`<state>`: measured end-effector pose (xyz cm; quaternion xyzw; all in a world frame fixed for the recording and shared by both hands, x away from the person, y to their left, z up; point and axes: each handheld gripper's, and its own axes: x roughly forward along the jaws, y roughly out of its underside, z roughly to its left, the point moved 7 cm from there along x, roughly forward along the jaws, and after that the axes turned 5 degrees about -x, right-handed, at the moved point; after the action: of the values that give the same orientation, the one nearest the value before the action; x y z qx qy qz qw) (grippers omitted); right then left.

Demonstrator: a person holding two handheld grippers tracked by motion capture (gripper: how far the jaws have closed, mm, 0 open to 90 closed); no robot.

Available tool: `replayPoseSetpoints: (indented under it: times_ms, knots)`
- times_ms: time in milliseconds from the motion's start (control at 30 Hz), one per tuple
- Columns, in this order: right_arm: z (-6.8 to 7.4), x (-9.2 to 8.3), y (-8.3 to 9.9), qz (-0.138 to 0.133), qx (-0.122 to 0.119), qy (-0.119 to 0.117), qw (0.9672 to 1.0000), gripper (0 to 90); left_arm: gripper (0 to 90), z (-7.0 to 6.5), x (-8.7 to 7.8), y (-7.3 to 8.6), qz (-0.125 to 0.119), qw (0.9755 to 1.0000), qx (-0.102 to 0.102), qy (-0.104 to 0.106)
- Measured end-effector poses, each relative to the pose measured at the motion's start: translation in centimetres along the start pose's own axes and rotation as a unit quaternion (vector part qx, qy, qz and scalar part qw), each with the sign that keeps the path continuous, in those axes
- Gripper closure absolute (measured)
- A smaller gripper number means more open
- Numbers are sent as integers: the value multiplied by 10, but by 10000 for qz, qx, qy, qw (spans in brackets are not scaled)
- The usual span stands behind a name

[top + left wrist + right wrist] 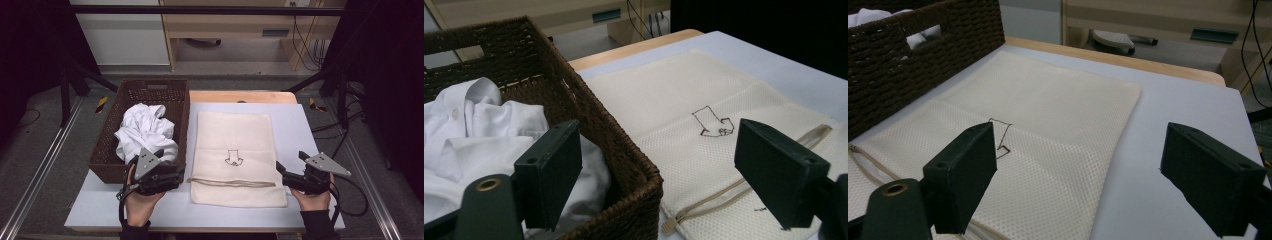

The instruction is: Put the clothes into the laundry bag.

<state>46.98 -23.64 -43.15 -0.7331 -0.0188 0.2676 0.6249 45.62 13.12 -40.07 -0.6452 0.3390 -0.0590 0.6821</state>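
A brown wicker basket (107, 135) stands at the table's left with a crumpled white shirt (145, 130) inside. Beside it lies a flat cream mesh bag (235, 135) with a drawn arrow (233, 158) and a closed zipper (232, 182) along its near end. My left gripper (170, 167) hovers open over the basket's near right corner, nothing between its jaws. The left gripper view shows the gripper (659, 135) above the basket wall (589, 110), shirt (484, 130) and bag (674, 95). My right gripper (290, 161) is open at the bag's near right corner; the right gripper view shows it (1080, 140) over the bag (1048, 110).
The pale table top (310, 130) has bare room right of the bag and along the near edge. A wooden edge (240, 96) shows behind it. Metal frame rails (50, 155) run along both sides. A desk and cables (305, 35) stand at the back.
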Motion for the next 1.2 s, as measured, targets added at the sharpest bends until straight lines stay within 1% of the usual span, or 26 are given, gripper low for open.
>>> replayPoseSetpoints:
  times_ms: [67, 167, 233, 333, 367, 400, 467, 567, 600, 633, 667, 700, 733, 767, 833, 867, 900, 933, 967, 1000, 1033, 1067, 1100, 1133, 1167, 1200]
  knots:
    - [1, 0, -1, 2, -12, -2, 10000, 149, 200, -2, 0, 0, -13, 10000, -8, 22]
    - [5, -1, -4, -21, -54, -52, 10000, 153, 225, -12, 0, -3, -133, 9998, 49, 108]
    - [8, -1, -5, -31, -64, -90, 9999, 156, 248, -18, 2, -3, -151, 9997, 88, 156]
    - [14, 0, -6, -34, -64, -186, 9998, 166, 278, -29, 7, -3, -178, 9994, 41, 289]
    - [14, 0, -6, -34, -64, -186, 9998, 166, 289, -29, 7, -3, -178, 9994, 41, 289]
    - [18, 2, -7, -23, -93, -239, 9997, 171, 299, -36, 11, -2, -160, 9993, 104, 324]
    - [23, 4, -9, -3, -76, -328, 9994, 181, 320, -44, 15, 1, -125, 9991, 141, 382]
    - [31, 7, -11, -28, -94, -515, 9986, 202, 356, -57, 22, 6, -4, 9987, 205, 477]
    - [34, 8, -11, -8, -121, -550, 9984, 206, 379, -57, 22, 6, -4, 9987, 205, 477]
    - [36, 9, -11, 5, -143, -589, 9982, 209, 404, -66, 27, 10, 50, 9982, 248, 550]
    - [36, 9, -11, 5, -143, -589, 9982, 209, 420, -66, 27, 10, 50, 9982, 248, 550]
    - [40, 10, -11, 33, -195, -641, 9977, 218, 439, -75, 32, 16, 122, 9977, 330, 572]
    - [40, 10, -11, 33, -195, -641, 9977, 218, 465, -75, 32, 16, 122, 9977, 330, 572]
    - [43, 12, -9, 48, -209, -703, 9973, 229, 487, -82, 37, 22, 234, 9970, 394, 632]
    - [45, 13, -8, 65, -186, -752, 9970, 230, 531, -90, 43, 31, 353, 9958, 441, 717]
    - [45, 13, -8, 65, -186, -752, 9970, 230, 557, -90, 43, 31, 353, 9958, 441, 717]
    - [48, 15, -6, 114, -202, -795, 9966, 235, 578, -94, 50, 39, 459, 9950, 455, 757]
    - [49, 16, -5, 128, -216, -811, 9964, 239, 604, -96, 53, 43, 506, 9946, 413, 809]
    - [49, 16, -5, 128, -216, -811, 9964, 239, 629, -96, 53, 43, 506, 9946, 413, 809]
    - [52, 18, -4, 146, -246, -863, 9959, 256, 655, -99, 59, 51, 613, 9936, 326, 896]
    - [54, 19, -4, 144, -271, -905, 9954, 263, 677, -100, 61, 55, 686, 9929, 334, 910]
    - [56, 20, -3, 162, -294, -949, 9949, 271, 694, -100, 61, 55, 686, 9929, 334, 910]
    - [58, 20, -2, 198, -298, -974, 9946, 279, 716, -102, 66, 63, 785, 9917, 306, 975]
    - [60, 22, -2, 210, -290, -999, 9944, 289, 744, -102, 68, 67, 842, 9909, 301, 1003]
    - [60, 22, -2, 210, -290, -999, 9944, 289, 766, -102, 68, 67, 842, 9909, 301, 1003]
    - [64, 25, 1, 252, -325, -1105, 9930, 318, 788, -104, 72, 74, 961, 9895, 302, 1039]
